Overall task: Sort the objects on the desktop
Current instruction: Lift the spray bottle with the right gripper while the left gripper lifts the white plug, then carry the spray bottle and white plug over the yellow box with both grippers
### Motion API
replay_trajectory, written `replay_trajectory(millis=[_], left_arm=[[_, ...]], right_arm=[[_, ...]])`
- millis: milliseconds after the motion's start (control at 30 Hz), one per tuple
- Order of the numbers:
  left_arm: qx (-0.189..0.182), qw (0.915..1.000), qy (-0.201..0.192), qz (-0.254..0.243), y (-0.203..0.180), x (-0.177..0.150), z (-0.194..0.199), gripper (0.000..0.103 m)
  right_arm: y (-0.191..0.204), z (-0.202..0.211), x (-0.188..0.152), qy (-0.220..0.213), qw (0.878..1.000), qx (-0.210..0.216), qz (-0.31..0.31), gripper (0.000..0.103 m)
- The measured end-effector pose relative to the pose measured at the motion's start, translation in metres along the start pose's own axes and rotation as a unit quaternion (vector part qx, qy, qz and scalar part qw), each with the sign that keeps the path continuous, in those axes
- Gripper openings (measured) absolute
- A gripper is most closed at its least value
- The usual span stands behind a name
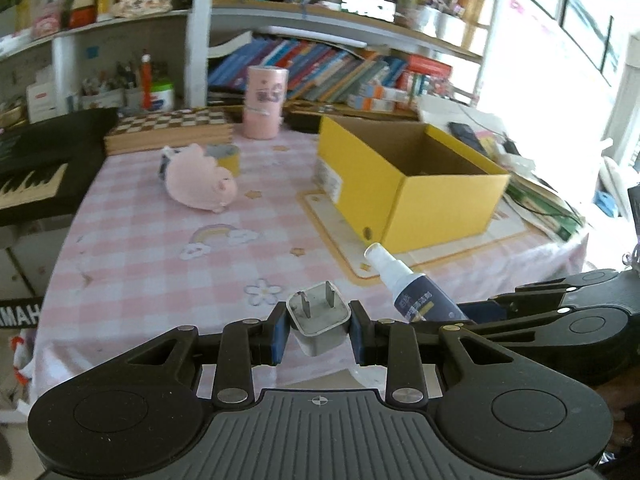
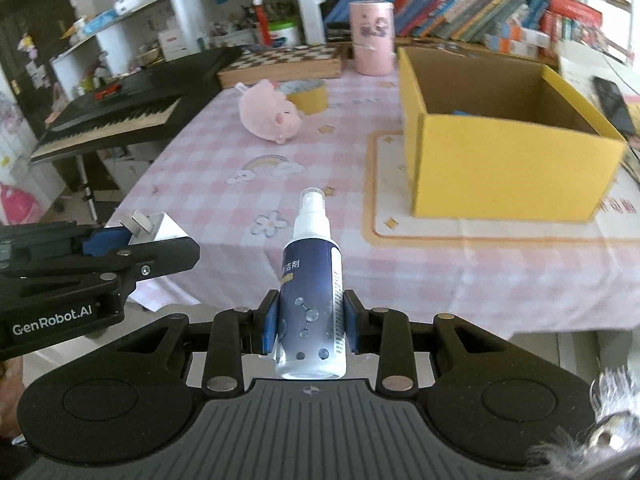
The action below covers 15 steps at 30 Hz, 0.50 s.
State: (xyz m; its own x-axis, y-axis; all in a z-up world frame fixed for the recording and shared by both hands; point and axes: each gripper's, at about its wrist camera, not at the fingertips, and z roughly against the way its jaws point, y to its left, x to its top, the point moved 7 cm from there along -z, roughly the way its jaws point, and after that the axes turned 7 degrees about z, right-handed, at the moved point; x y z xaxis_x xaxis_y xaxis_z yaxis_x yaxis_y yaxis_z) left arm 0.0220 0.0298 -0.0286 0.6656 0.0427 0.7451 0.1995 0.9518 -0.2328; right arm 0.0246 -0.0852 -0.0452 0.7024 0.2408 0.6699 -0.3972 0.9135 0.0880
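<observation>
Bottle (image 2: 310,300) gripped in right gripper (image 2: 308,322), nozzle pointing far; plug (image 1: 318,326) clamped in left gripper (image 1: 319,334). Box (image 2: 508,160) lies far right, nearer the right hand

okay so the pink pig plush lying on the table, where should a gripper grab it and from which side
Grip the pink pig plush across its rounded body, coming from above. It lies on its side on the tablecloth, soft and wide, so its middle probably gives the pads most to squeeze. The yellow tape roll crowds its far side.
</observation>
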Motion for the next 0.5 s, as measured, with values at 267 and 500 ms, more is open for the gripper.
replay_trajectory(millis=[267,500], left_arm=[[-0.035,0.999,0.007,-0.027,-0.024,0.0,-0.008,0.029],[-0.072,0.9954,0.018,-0.061,-0.055,-0.002,-0.019,0.029]], right_arm=[[-0.02,0.016,-0.015,0.002,0.999,-0.034,-0.032,0.03],[-0.044,0.031,-0.031,0.0,0.996,-0.065,-0.068,0.03]])
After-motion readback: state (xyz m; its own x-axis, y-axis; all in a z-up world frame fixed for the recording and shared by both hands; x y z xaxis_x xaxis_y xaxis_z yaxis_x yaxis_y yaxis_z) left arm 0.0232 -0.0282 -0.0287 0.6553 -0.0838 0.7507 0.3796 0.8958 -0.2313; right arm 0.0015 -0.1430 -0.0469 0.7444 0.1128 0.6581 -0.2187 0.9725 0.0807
